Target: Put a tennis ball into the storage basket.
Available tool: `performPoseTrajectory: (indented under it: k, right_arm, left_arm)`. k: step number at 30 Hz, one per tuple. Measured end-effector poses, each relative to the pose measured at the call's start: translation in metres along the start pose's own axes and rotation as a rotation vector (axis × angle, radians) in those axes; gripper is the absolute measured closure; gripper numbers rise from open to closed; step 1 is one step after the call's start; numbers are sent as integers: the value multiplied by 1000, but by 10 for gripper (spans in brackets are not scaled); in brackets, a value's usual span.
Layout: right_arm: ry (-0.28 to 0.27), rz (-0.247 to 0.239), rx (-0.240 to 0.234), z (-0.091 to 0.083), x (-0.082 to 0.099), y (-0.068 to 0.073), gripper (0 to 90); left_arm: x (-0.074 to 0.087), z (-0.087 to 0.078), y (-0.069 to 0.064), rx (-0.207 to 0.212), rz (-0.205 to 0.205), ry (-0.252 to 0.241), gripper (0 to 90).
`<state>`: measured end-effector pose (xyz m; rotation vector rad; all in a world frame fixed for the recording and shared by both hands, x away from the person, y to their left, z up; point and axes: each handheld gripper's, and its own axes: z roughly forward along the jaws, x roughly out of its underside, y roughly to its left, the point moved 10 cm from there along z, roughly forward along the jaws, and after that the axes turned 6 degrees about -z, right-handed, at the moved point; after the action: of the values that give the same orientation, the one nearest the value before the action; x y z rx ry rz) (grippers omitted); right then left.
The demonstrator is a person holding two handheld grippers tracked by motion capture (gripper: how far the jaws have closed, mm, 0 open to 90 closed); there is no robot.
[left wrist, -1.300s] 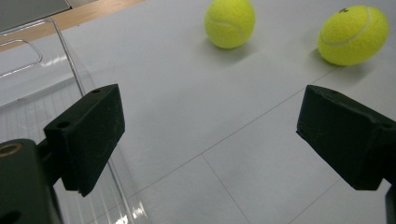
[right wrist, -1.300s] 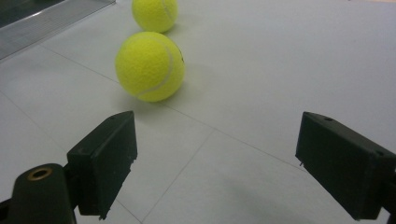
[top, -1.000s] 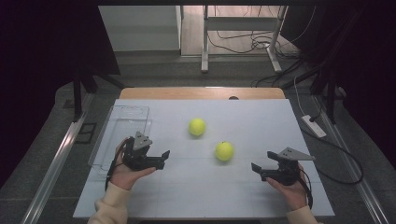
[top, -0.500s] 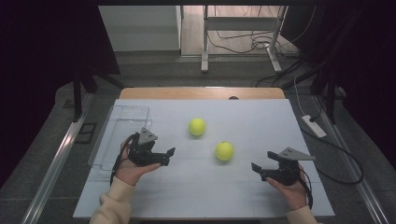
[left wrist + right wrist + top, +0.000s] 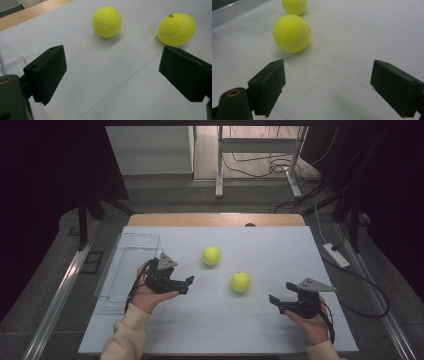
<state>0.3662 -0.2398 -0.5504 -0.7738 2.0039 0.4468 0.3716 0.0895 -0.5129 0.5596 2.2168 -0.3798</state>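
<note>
White tabletop, dark room behind. Near tennis ball [image 5: 240, 281] lies mid-table; likely light, fuzzy, springy, prone to roll, so take it across the middle. Far tennis ball [image 5: 211, 255] sits near it, toward the clear tray [image 5: 131, 251]. Left gripper [image 5: 188, 284], wide open and empty, stands apart from the near ball, tray side. Right gripper [image 5: 273, 301], wide open and empty, opposite side.

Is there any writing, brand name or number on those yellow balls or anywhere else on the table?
Small dark mark on the nearer tennis ball, by its seam: too small and blurred to read.
Farther tennis ball: no text on the side that shows.
Clear plastic tray, white table top and both grippers, left gripper and right gripper: no readable text or label.
</note>
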Motion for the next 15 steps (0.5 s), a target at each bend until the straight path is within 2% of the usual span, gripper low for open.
performPoseTrajectory:
  k: [3, 7, 15]
  right_arm:
    - [-1, -1, 2, 0, 0, 0, 127]
    - [-1, 0, 3, -1, 0, 0, 127]
    - [1, -4, 4, 0, 0, 0, 127]
  left_arm:
    - [-5, 2, -3, -1, 20, 14, 84]
    - [-12, 4, -7, 13, 23, 7, 85]
    - [-17, 10, -10, 20, 34, 22, 83]
